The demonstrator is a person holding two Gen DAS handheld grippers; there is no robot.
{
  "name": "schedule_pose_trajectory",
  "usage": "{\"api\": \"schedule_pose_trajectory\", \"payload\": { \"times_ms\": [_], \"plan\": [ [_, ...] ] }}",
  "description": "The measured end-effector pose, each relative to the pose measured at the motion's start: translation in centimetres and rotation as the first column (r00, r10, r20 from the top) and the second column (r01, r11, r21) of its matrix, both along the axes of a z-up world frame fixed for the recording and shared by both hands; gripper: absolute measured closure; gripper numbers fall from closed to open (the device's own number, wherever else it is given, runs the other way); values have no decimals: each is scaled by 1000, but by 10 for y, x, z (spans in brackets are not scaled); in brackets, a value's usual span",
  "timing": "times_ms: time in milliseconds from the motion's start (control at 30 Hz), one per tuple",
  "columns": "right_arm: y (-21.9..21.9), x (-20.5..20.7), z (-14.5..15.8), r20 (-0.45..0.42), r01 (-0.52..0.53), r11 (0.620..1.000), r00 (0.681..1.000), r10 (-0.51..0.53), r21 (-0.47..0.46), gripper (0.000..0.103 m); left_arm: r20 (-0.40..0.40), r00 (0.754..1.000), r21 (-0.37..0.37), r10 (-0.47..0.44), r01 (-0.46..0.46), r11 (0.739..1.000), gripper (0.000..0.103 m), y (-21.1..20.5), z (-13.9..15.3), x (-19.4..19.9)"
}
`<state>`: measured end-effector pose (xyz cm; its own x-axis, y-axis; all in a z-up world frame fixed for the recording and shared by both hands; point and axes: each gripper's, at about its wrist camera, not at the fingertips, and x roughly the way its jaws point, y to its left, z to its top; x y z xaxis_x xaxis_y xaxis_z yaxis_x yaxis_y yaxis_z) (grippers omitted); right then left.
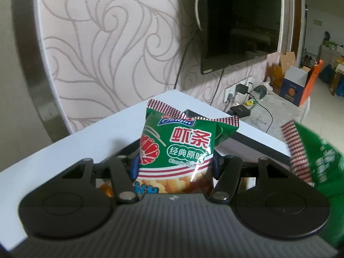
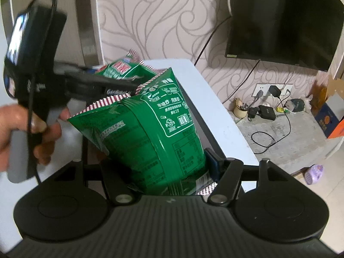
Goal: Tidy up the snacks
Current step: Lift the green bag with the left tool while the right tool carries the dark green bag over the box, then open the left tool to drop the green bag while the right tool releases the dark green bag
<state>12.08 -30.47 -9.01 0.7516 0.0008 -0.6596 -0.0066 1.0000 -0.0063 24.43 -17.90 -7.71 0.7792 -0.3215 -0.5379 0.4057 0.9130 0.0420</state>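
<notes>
My left gripper (image 1: 175,165) is shut on a green shrimp-stick snack bag (image 1: 178,148), held upright with its front label facing the camera, above a white table (image 1: 64,150). My right gripper (image 2: 165,167) is shut on a second green snack bag (image 2: 150,133), seen from its back side and tilted left. That second bag also shows blurred at the right edge of the left wrist view (image 1: 316,159). In the right wrist view the left gripper (image 2: 120,83) with its bag (image 2: 122,68) is at upper left, held by a hand (image 2: 23,133).
A white table (image 2: 210,105) stands against a swirl-patterned wall. A black TV (image 1: 240,21) hangs at the right. A low stone shelf (image 2: 296,133) holds chargers, cables and a small pot. Cardboard boxes (image 1: 294,86) stand at the far right. A purple bottle (image 2: 314,174) lies on the floor.
</notes>
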Motion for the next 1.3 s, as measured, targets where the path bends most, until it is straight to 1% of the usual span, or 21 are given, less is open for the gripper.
{"api": "schedule_pose_trajectory", "payload": {
  "times_ms": [33,100,233,400,567,600,633,700,833,1000,1133,1233,1300],
  "plan": [
    [4,3,-3,-6,-2,999,1000,2,-32,33,-5,1000,-4,-6,6,1000,41,-1,-1,0],
    [5,7,-7,-14,-1,998,1000,0,-59,32,-19,1000,-6,-10,10,1000,41,-3,-4,1],
    [4,12,-10,-17,8,998,1000,-9,-67,31,-24,1000,-8,-11,11,1000,39,-3,-5,3],
    [5,11,-8,-12,13,997,1000,-14,-71,27,-33,999,-14,-16,15,1000,37,-3,-5,5],
    [8,8,-4,-1,15,997,1000,-15,-77,23,-20,1000,-1,-18,18,1000,37,-4,-1,3],
    [8,7,-2,1,14,997,1000,-14,-77,23,-17,1000,-1,-16,16,1000,35,-4,0,3],
    [8,6,-1,4,13,997,1000,-13,-76,22,-14,1000,-1,-15,15,1000,30,-3,1,2],
    [11,2,3,12,9,997,1000,-8,-70,15,3,1000,3,-18,18,1000,26,-2,4,0],
    [11,-8,15,53,7,998,999,-4,-56,12,15,999,14,-42,42,999,26,-2,7,-4],
    [11,-26,31,114,1,999,993,4,-38,12,10,1000,13,-29,29,999,26,1,9,-4],
    [15,-27,27,94,-32,999,995,35,-31,11,13,1000,20,-22,22,1000,26,3,11,-6],
    [14,-24,23,81,-45,999,996,44,3,10,17,1000,16,-13,13,1000,26,5,12,-9],
    [11,-21,23,81,-59,997,995,56,42,7,13,1000,13,-7,7,1000,26,7,13,-11]
  ]
}}
